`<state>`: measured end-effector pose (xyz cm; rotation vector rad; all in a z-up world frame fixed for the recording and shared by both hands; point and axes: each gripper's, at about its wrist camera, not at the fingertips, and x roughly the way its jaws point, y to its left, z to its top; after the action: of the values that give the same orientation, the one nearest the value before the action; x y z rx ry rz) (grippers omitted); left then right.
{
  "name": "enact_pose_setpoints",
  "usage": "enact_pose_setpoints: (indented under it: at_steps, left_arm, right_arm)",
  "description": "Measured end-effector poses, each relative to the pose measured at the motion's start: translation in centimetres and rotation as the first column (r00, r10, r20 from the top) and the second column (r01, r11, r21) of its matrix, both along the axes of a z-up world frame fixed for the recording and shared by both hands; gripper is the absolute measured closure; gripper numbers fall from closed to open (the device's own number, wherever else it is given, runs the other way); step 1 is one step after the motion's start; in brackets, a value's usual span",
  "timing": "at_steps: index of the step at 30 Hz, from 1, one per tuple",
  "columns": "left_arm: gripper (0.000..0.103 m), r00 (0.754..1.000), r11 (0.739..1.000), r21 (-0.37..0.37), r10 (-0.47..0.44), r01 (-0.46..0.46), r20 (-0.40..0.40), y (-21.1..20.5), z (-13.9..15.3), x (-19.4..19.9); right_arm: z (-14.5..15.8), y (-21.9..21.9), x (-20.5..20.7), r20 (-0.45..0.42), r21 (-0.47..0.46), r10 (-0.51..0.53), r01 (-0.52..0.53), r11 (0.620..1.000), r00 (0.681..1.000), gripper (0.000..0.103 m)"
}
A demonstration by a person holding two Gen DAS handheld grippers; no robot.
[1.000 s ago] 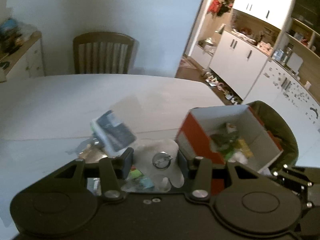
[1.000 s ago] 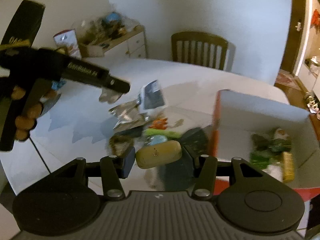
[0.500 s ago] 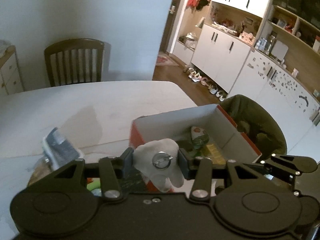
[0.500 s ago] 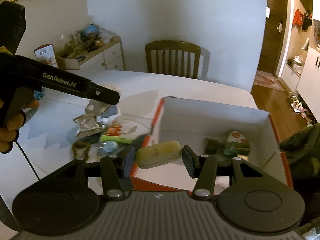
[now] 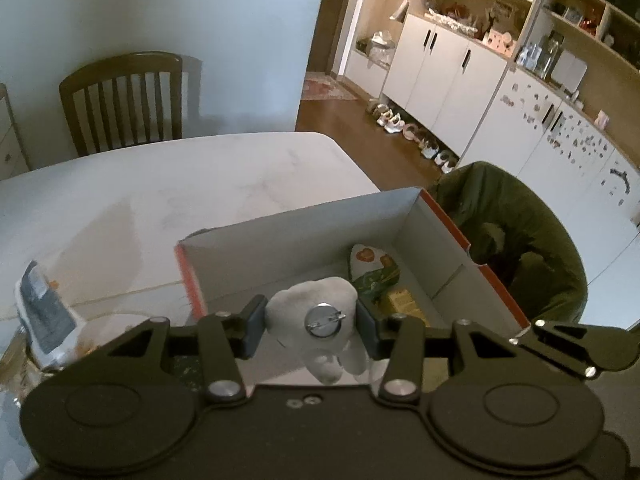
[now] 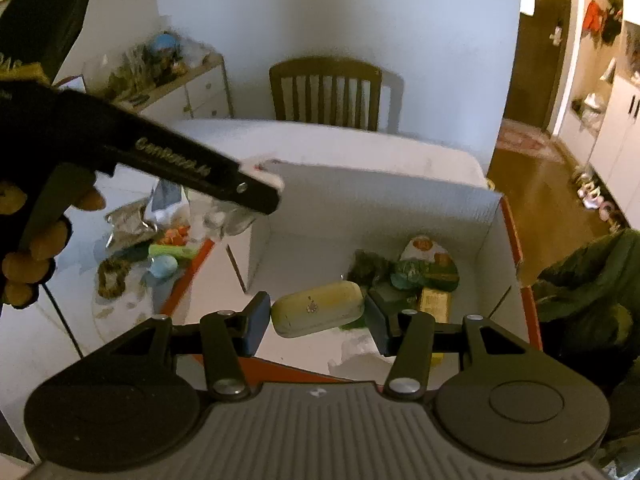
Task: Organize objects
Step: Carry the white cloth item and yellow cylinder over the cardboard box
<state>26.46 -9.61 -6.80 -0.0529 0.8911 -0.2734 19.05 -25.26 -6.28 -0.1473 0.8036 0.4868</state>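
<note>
A white plush brooch [image 5: 316, 312] with a round metal pin on its back sits between the pads of my left gripper [image 5: 310, 322], which is shut on it over the open cardboard box [image 5: 304, 236]. My right gripper [image 6: 316, 316] is shut on a pale yellow oval case [image 6: 318, 314], held above the same box [image 6: 492, 216]. In the right wrist view the left gripper [image 6: 256, 192] hangs over the box's left wall. Several snack packets [image 6: 424, 268] lie inside the box. More small items [image 6: 160, 256] lie on the white table [image 5: 160, 184] left of the box.
A wooden chair [image 5: 124, 100] stands at the table's far side. A dark green jacket [image 5: 516, 232] is draped right of the box. A blue and white pouch [image 5: 44, 312] lies on the table at the left. White cabinets [image 5: 440, 72] line the right wall.
Both grippers have moved to the right from over the pile of loose items to over the box, each still holding its object.
</note>
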Motion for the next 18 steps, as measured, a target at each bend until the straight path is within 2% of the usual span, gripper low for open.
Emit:
enact_pose_setpoints:
  at_steps: [8, 18]
  left_arm:
    - [0.056, 0.999, 0.998, 0.067, 0.018, -0.014, -0.052, -2.8, -2.1, 2.7]
    - [0.056, 0.991, 0.989, 0.148, 0.039, -0.019, -0.131, -4.2, -5.7, 5.2]
  right_arm:
    - [-1.9, -0.3, 2.5, -0.04, -0.032, 0.036, -0.038, 0.999, 0.999, 0.052]
    - [-4.3, -1.3, 5.7, -0.059, -0.102, 0.009, -0.015, 0.995, 0.998, 0.052]
